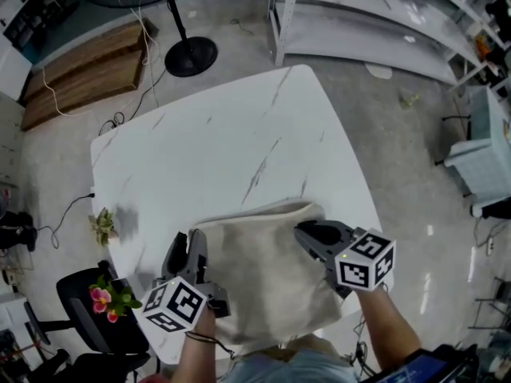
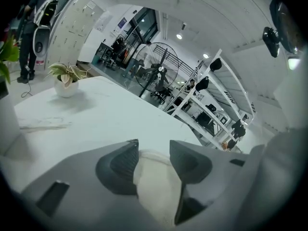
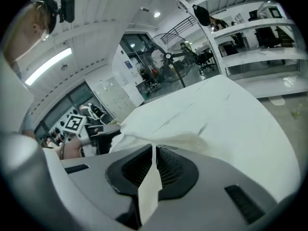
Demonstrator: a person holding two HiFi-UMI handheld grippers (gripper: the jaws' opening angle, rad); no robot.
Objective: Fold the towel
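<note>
A beige towel lies at the near edge of the white marble table, and its front part hangs over that edge. My left gripper is at the towel's left far corner. In the left gripper view its jaws stand apart with a thick fold of towel lying between them. My right gripper is at the towel's right far corner. It is shut, and a thin strip of cloth is pinched between its pads. The towel's far edge is bunched just beyond it.
A small potted plant stands at the table's left edge. Beside it on the floor are pink flowers and a black chair. A fan's base, wooden boards and metal shelves lie beyond the table.
</note>
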